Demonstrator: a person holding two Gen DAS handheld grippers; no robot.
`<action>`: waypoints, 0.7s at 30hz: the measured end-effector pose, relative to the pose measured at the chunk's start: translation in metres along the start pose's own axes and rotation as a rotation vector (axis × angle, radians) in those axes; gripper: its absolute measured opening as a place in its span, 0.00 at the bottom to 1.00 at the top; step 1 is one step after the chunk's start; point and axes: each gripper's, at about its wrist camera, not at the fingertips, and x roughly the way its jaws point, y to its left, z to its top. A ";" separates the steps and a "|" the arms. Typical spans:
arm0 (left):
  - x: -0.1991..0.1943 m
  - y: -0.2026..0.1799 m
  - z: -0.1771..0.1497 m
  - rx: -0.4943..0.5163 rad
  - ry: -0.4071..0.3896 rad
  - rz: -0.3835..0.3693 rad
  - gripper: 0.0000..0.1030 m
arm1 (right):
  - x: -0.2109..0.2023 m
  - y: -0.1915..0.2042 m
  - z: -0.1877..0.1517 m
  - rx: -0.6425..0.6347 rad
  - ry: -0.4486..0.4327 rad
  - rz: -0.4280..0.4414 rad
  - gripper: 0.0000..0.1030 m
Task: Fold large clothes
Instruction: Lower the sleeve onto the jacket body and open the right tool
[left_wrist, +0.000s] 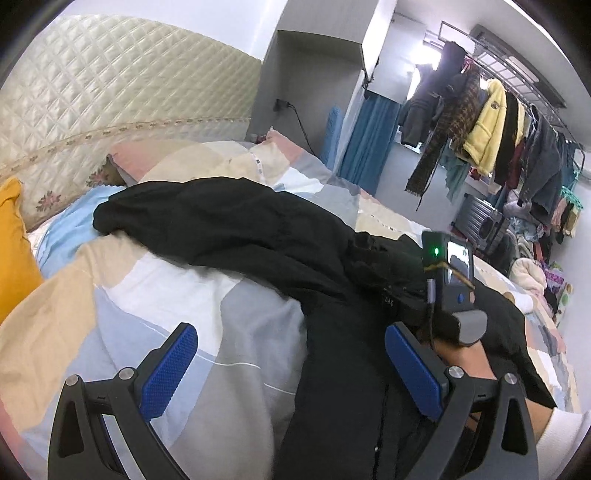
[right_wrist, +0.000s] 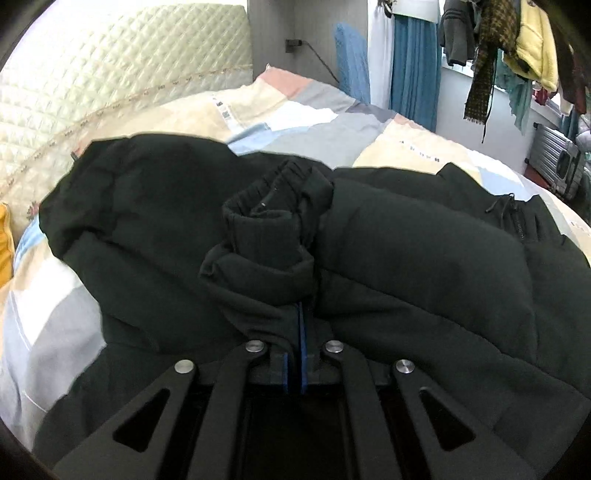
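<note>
A large black padded jacket (left_wrist: 258, 229) lies spread across the patchwork bed. My left gripper (left_wrist: 291, 358) is open, its blue pads (left_wrist: 170, 365) wide apart above the bedcover and the jacket's near edge, holding nothing. The right gripper's body (left_wrist: 450, 273) and the hand holding it show at the right of the left wrist view, over the jacket. In the right wrist view, my right gripper (right_wrist: 298, 317) is shut on a bunched fold of the jacket (right_wrist: 424, 251), near a rolled sleeve cuff (right_wrist: 266, 229) that stands up just past the fingertips.
The patchwork bedcover (left_wrist: 184, 295) is rumpled. A quilted cream headboard (left_wrist: 110, 92) stands at the far left, with a yellow pillow (left_wrist: 14, 240) beside it. A rack of hanging clothes (left_wrist: 498, 136) and a suitcase (left_wrist: 480, 221) stand at the right.
</note>
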 end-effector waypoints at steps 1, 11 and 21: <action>0.000 -0.002 0.000 0.006 -0.001 0.000 0.99 | -0.003 0.001 0.001 0.004 0.001 -0.001 0.16; -0.010 -0.011 -0.003 0.019 -0.017 -0.004 0.99 | -0.068 0.006 0.017 0.028 -0.083 0.045 0.62; -0.028 -0.042 -0.011 0.054 -0.030 -0.065 0.99 | -0.183 -0.046 0.027 0.064 -0.218 -0.037 0.62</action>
